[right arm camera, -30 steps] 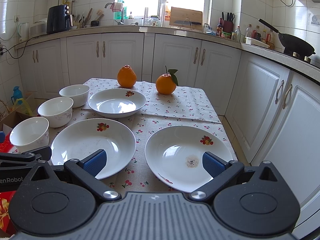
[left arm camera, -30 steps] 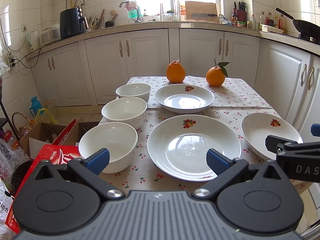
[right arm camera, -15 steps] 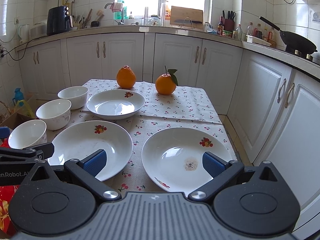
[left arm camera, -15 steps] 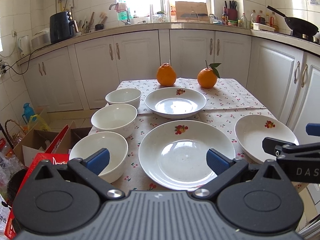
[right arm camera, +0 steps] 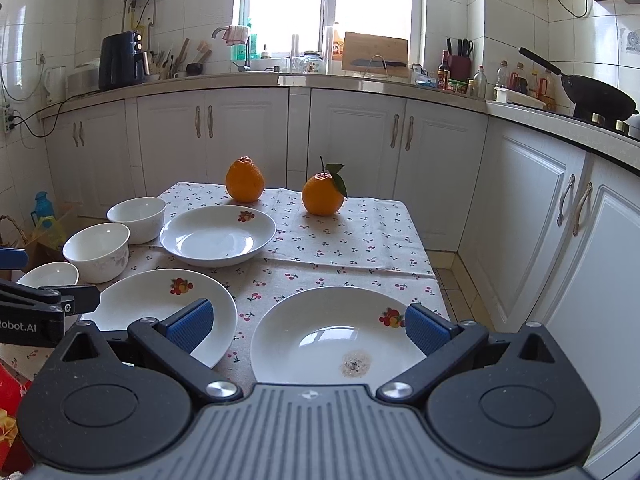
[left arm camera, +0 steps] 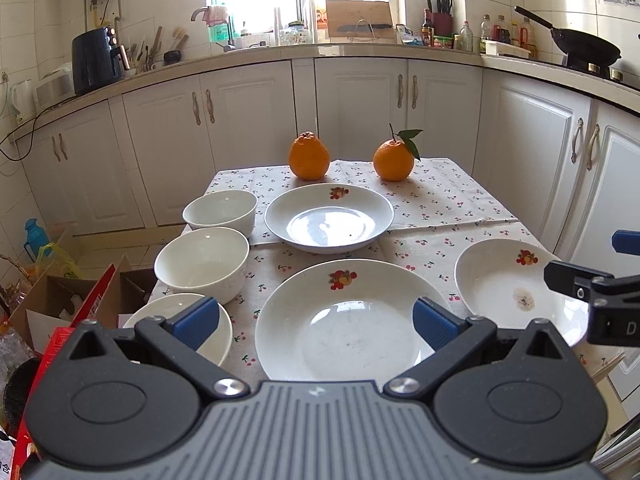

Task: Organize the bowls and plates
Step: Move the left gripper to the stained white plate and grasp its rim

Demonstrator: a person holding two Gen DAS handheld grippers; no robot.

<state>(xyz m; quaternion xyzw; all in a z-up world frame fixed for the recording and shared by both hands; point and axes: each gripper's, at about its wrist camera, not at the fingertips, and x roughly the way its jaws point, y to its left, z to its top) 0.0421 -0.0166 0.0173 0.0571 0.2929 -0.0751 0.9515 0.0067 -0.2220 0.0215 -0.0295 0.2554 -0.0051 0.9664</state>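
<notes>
Both grippers have drawn back and slightly up over the last second, so more of the near table edge shows; nothing is lifted, and sorting has not begun. The left gripper (left arm camera: 316,322) hangs wide open over the near middle plate (left arm camera: 340,320); the right gripper (right arm camera: 306,326) hangs wide open over the stained right plate (right arm camera: 336,340). Only the left view shows all of the nearest bowl (left arm camera: 180,320), with two more bowls (left arm camera: 202,262) behind it.

Plates (left arm camera: 344,320): three, white, fruit motif.
Bowls (left arm camera: 202,264): three, white.
Oranges (left arm camera: 309,156): two.
Claws (left arm camera: 316,322): two.
</notes>
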